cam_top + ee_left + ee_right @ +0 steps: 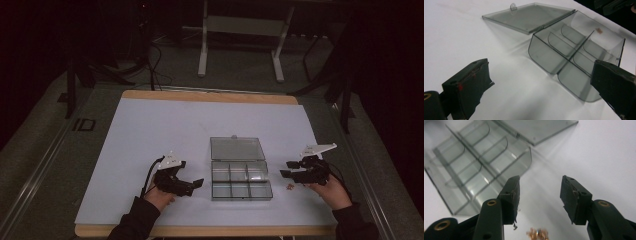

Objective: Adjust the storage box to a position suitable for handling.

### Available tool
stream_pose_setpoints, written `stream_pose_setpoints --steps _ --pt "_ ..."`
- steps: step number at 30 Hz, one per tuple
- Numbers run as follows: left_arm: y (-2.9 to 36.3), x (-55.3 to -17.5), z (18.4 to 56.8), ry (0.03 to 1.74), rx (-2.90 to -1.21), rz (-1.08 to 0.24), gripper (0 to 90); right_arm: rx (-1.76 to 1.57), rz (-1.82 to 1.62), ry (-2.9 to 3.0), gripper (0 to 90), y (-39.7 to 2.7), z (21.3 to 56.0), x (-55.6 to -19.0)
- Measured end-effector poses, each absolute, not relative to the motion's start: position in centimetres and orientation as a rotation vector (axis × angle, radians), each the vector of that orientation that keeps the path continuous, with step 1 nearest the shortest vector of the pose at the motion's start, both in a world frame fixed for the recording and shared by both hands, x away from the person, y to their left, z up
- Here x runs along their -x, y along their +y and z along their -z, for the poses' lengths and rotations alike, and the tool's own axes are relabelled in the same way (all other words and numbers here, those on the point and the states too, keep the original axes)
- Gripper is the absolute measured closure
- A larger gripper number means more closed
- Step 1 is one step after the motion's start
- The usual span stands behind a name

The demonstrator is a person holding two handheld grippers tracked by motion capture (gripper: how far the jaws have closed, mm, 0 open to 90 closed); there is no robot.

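On the desk (150,130), covered by one white sheet, two hand-held grippers flanked a single clear plastic organizer box (241,181). At left, the left gripper (192,184) was held low by the person's left hand (159,196), angled right toward the box, its jaws spread wide with nothing between them. The box sat at centre, near the desk's front edge, its lid (236,148) thrown flat open behind it; the tray showed six compartments in two rows of three. The left gripper view revealed a small brownish speck (599,30) in a far compartment. Between the box and the right hand (334,192) lay one small cluster of gold-coloured bits (289,187) on the sheet, seen close between the released, empty jaws of the right gripper (286,168), which pointed left toward the box.
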State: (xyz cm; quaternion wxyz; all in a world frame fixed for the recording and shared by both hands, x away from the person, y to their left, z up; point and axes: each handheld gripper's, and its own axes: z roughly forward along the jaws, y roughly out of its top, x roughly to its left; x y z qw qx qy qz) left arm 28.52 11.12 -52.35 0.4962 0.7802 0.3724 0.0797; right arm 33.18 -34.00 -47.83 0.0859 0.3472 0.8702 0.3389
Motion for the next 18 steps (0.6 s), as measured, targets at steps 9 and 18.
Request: stream_pose_setpoints --steps 9,18 --pt "11.1 -26.8 52.5 0.877 -1.899 -0.204 3.2 -0.999 -0.882 2.678 50.5 -35.6 48.7 -31.7" --pt "11.4 -26.2 52.8 0.884 -1.876 -0.212 3.2 -0.956 -0.721 2.777 50.9 -35.8 50.2 -31.5"
